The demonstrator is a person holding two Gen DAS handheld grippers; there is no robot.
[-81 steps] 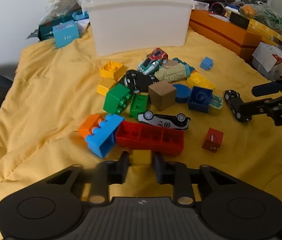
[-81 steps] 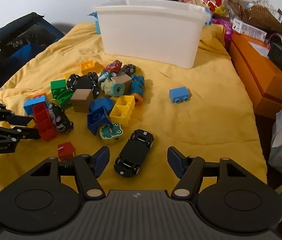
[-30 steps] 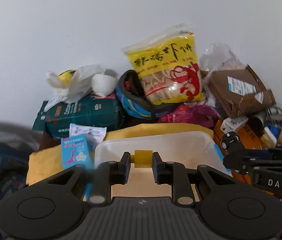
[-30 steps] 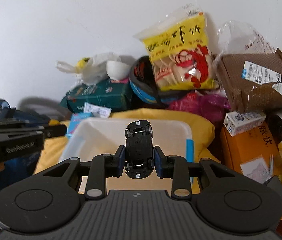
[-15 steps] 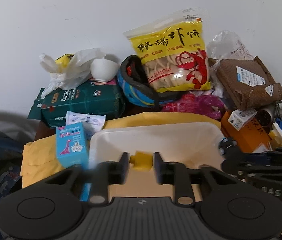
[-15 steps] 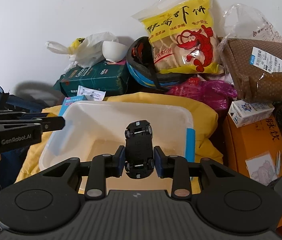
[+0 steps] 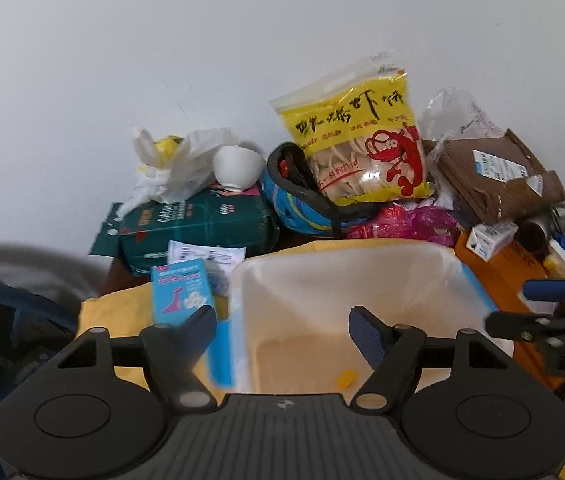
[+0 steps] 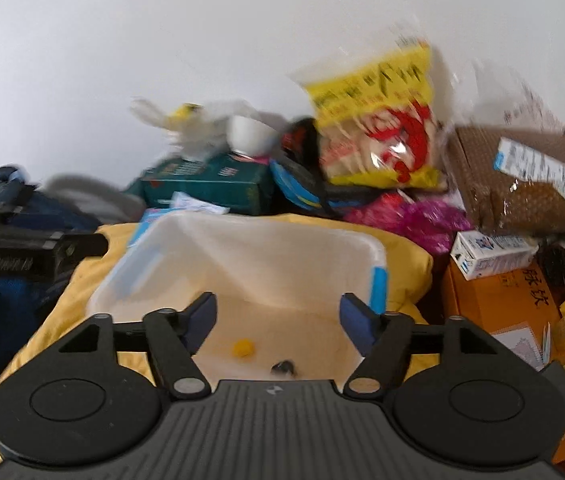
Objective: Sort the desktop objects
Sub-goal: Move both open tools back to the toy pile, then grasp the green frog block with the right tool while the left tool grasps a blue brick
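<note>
- The left gripper hangs over the translucent white plastic bin, its blue-padded fingers spread wide with nothing between them.
- The small yellow toy block lies on the bin floor, below the gap and nearer the right-hand finger, touching neither.
- The block's long axis tilts up to the right in the left wrist view.
- The right gripper is likewise spread and empty above the same bin.
- In the blurred right wrist view, the block lies below the gap; the black toy car lies just beside it, mostly hidden, its heading unclear.
- The bin stands on a yellow cloth.
</note>
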